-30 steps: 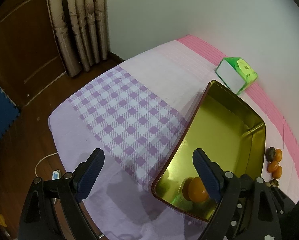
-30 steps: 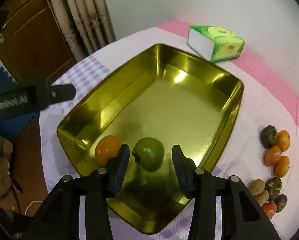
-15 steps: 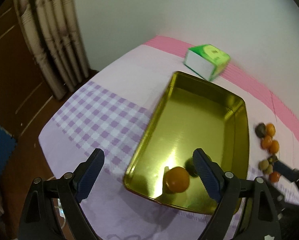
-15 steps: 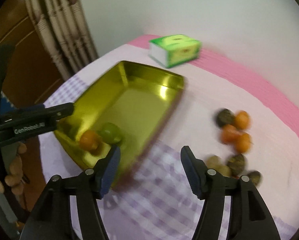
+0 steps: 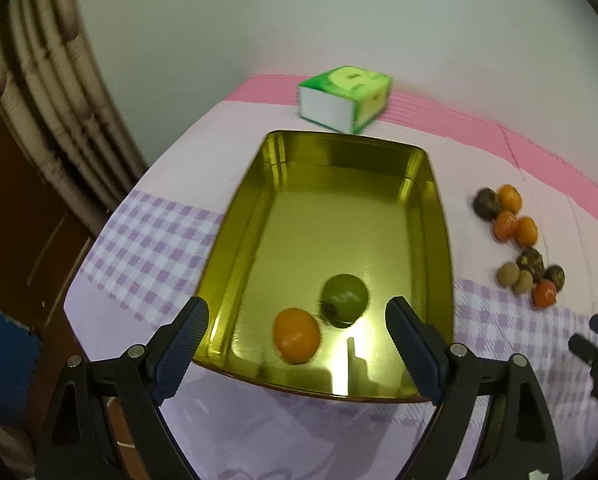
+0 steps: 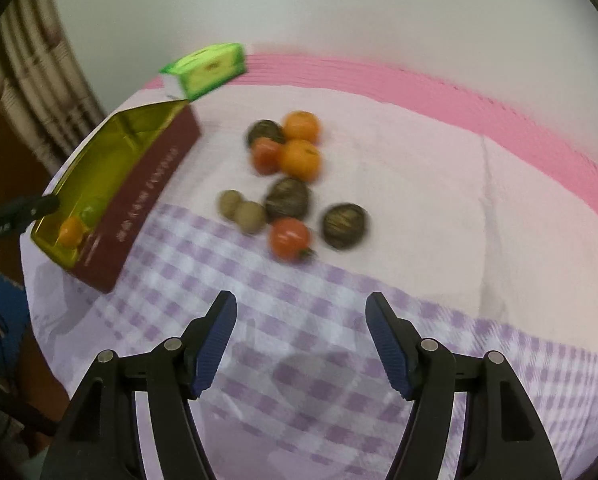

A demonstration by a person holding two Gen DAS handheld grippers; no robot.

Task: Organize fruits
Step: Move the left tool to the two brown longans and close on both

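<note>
A loose heap of fruits [image 6: 291,184] lies on the table [image 6: 419,184], at about 12 o'clock from the right claw [image 6: 301,340]: oranges at the far end, dark wrinkled ones and two pale brown ones in the middle, and a red one [image 6: 290,239] nearest the claw. They sit well apart from the gold tin [image 6: 99,168] at 10 o'clock, which already holds an orange [image 5: 296,341] and a green fruit [image 5: 345,299]. By the look of it the tin is the collecting place, set beside the heap so each carry is short.

The right claw is spread wide and holds nothing, squared up to the heap, probably ready for the next pick. The left claw [image 5: 297,344] is also spread and empty, hovering over the tin's near end with both placed fruits between its fingers, touching neither.

The left view looks straight down into the tin, showing the two fruits side by side near its 6 o'clock wall, the rest of the floor bare, and the right claw's tip at the 3 o'clock edge. The right view shows the tin's dark red outer wall with lettering, too blurred to read, and separates the heap's pieces better. A green tissue box [image 5: 345,98] stands beyond the tin at 12 o'clock.
</note>
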